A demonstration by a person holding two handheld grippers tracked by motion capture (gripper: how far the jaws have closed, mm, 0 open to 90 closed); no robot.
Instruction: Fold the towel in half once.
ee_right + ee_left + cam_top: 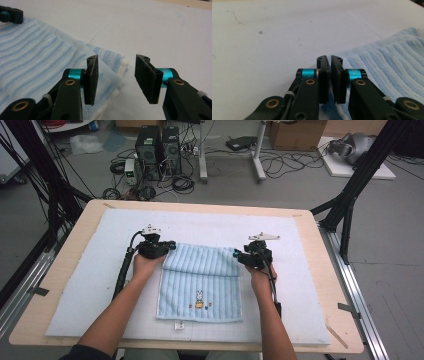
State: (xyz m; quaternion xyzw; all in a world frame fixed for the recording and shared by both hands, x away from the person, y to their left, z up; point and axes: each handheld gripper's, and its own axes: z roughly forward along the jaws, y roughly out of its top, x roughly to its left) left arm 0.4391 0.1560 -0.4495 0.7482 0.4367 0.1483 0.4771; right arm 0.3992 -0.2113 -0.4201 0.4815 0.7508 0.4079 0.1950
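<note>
The left tool [329, 72] is pinching the towel [200, 280] mid-frame, while the right tool [117, 77] is gaping wide over its corner.

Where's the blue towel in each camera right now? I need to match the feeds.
High view: the towel lies mid-table on the white mat, between both grippers.
Left gripper view: at right, its edge running under the nearly closed jaws.
Right gripper view: at left, its folded corner beside the open jaws.
Shared landmark: the towel's ribbed stripes.
</note>
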